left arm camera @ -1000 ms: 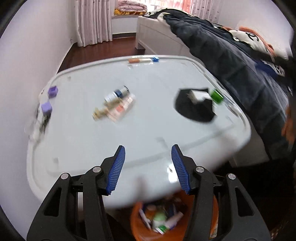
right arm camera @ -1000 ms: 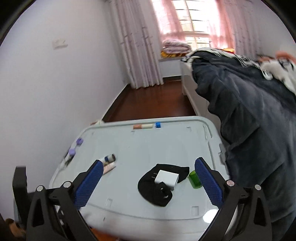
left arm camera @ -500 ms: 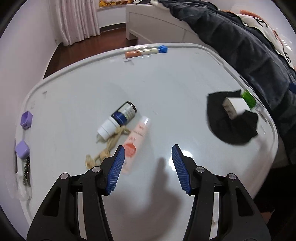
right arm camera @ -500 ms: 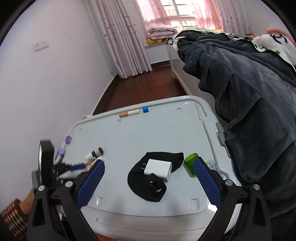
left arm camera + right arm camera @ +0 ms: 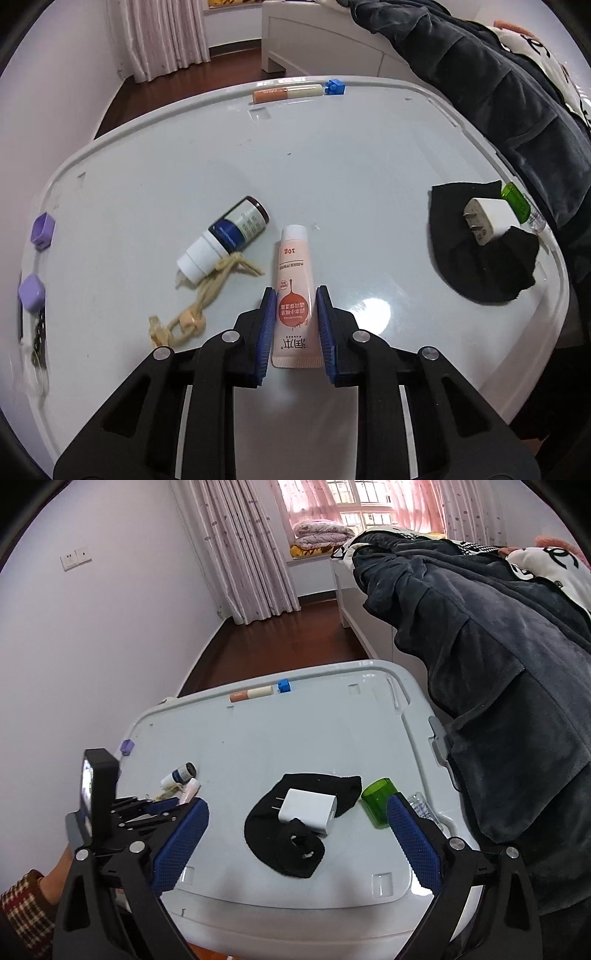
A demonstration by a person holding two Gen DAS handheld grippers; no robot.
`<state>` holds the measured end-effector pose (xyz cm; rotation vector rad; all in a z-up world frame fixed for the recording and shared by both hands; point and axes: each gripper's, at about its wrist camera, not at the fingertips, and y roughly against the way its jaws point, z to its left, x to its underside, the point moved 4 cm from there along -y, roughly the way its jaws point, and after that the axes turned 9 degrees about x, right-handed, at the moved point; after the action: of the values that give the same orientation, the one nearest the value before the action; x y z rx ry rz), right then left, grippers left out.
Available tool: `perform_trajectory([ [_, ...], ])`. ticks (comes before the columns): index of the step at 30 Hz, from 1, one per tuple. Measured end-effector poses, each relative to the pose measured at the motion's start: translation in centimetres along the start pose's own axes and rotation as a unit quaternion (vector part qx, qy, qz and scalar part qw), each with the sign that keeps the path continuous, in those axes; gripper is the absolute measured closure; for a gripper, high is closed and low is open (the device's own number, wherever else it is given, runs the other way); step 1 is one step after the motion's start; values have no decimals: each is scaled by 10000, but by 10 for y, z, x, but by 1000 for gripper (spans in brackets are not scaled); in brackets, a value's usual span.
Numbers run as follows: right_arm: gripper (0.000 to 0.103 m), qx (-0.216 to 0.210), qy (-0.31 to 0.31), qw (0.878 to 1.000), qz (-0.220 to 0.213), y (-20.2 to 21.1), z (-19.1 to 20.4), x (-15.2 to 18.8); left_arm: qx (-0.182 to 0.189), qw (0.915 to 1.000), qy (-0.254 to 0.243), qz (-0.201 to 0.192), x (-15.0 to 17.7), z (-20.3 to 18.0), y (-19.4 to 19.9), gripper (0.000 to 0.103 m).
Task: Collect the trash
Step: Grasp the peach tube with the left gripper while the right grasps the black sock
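Fingers of my left gripper [image 5: 295,325] had narrowed around the peach cream tube [image 5: 294,295] lying flat on the counter [image 5: 332,166], seemingly gripping its crimped end for lifting; my right gripper [image 5: 297,842] hovered wide open, empty.

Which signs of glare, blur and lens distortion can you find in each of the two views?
Left wrist view: sharp, a bright glare patch on the grey lid right of the tube; the lid's edges bow. Right wrist view: sharp, the window washed pink-white, curtains and walls curved by the fisheye.
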<state>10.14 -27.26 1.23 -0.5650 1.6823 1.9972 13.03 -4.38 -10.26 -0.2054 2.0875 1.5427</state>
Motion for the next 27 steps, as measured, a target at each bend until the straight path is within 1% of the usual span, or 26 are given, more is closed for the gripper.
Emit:
perform_trajectory([
  [3,8,143,113,9998,100,-9,1,3,74,9998,139,-151,6,-4,12,81],
  [8,8,624,454,9965,322,-34,2,16,255,9982,192,-501,18,-21,48,81],
  [11,8,627,558,9950,532,-50,5,29,450,9966,197,-665,36,-35,66,81],
  [15,8,612,703,9926,773,-69,14,42,620,9959,97,-653,49,-48,69,81],
  [18,8,682,865,9908,785,-79,25,47,736,9955,46,-589,54,-53,64,81],
  [22,9,649,1027,9887,881,-90,43,52,783,9951,11,-610,55,-55,63,81],
  [23,11,673,1047,9881,905,-94,45,53,795,9949,12,-614,55,-55,64,81],
  [24,16,737,1075,9870,943,-98,48,53,794,9950,19,-612,55,-55,64,81],
  [26,30,902,1129,9845,992,-105,48,56,802,9948,43,-631,57,-53,65,81],
  [27,50,938,1162,9832,1046,-108,48,57,814,9948,40,-614,57,-53,64,81],
])
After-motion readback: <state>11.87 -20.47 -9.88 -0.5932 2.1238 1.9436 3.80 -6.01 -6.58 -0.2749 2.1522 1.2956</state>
